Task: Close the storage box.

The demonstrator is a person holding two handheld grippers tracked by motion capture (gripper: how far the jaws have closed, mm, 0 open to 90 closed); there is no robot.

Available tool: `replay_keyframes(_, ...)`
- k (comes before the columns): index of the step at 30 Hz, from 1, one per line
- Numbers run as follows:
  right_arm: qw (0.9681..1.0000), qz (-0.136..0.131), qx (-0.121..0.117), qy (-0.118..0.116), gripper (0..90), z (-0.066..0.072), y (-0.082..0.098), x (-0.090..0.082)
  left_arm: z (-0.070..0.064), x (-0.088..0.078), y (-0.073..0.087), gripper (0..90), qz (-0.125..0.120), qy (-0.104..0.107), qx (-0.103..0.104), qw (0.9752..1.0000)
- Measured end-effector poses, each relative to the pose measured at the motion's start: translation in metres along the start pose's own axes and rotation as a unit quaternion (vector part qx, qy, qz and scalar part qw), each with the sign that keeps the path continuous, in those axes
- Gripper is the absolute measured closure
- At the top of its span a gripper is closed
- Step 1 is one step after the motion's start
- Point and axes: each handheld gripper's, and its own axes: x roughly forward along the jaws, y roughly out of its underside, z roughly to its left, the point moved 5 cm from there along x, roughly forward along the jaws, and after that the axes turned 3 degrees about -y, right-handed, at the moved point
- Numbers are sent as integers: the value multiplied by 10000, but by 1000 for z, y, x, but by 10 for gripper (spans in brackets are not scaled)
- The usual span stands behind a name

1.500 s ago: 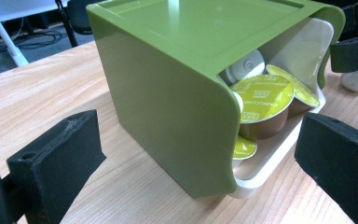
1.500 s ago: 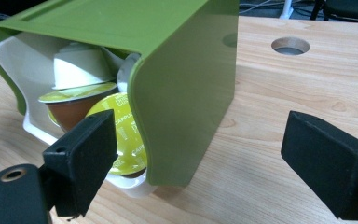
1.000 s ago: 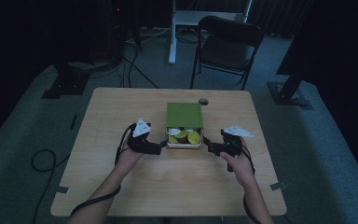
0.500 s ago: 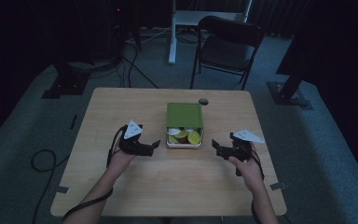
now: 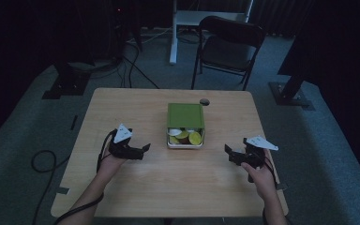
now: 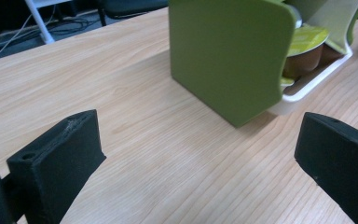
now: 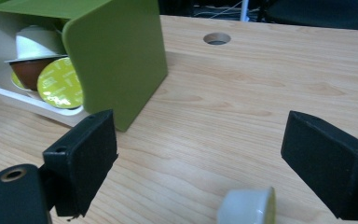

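Observation:
A green box (image 5: 185,116) with a white inner tray stands at the table's middle, its open front toward me. Several coffee capsules (image 5: 186,136) with yellow-green and white lids lie inside. My left gripper (image 5: 144,149) rests open to the left of the box, with nothing between its jaws. The right gripper (image 5: 228,153) is open to the right of the box. In the left gripper view the box side (image 6: 228,56) and a brown capsule (image 6: 305,44) lie ahead. In the right gripper view the box (image 7: 116,51) is ahead on the left, and a loose white capsule (image 7: 247,207) lies on the wood between the jaws, untouched.
The wooden table (image 5: 136,108) has a round cable hole (image 5: 204,101) behind the box. A black folding chair (image 5: 229,47) and a white desk leg (image 5: 173,33) stand beyond the far edge. Cables trail on the floor at the left.
Both grippers have drawn back from the box's front, outward to each side and toward me. The box has not moved.

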Motion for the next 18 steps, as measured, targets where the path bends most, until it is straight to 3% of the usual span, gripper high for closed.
replay_keyframes(8, 9999, -5, 23, 160, 103, -11, 8, -9, 13, -12, 11, 8, 49, -84, -41, 9999)
replay_keyframes(18, 9992, -24, 123, 385, 103, -24, 18, -22, 37, -28, 33, 8, 145, -295, -246, 9992)
